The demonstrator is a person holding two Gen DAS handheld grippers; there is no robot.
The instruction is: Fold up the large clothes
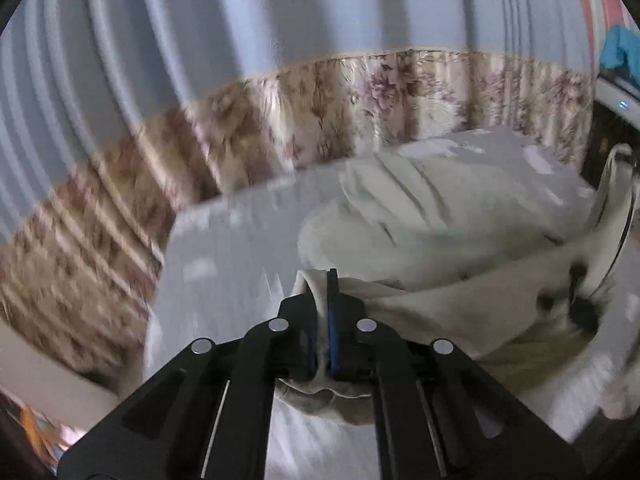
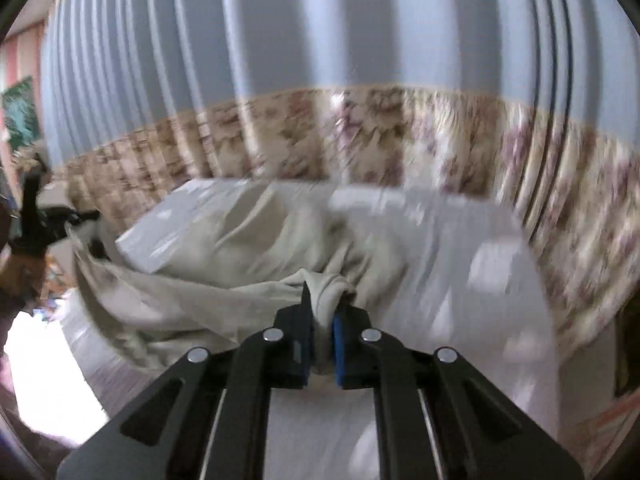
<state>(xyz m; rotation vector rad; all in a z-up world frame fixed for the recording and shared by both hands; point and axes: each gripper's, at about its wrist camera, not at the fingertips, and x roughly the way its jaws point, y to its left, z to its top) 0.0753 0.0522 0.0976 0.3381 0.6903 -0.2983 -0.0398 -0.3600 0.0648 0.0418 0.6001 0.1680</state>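
We see a large cream-coloured cloth garment (image 1: 432,208) lying crumpled on a pale white-covered table (image 1: 224,248), its near edge lifted off the surface. The black left gripper (image 1: 321,300) with blue pads is clamped tight on a bunched fold at the garment's near left corner. The black right gripper (image 2: 322,312) pinches another gathered fold of the same cloth (image 2: 248,224), jaws nearly together, and the fabric stretches between the two. Beyond the far edge of the table hangs a curtain, plain blue-grey above and beige with floral print below (image 2: 360,136). Both views are blurred.
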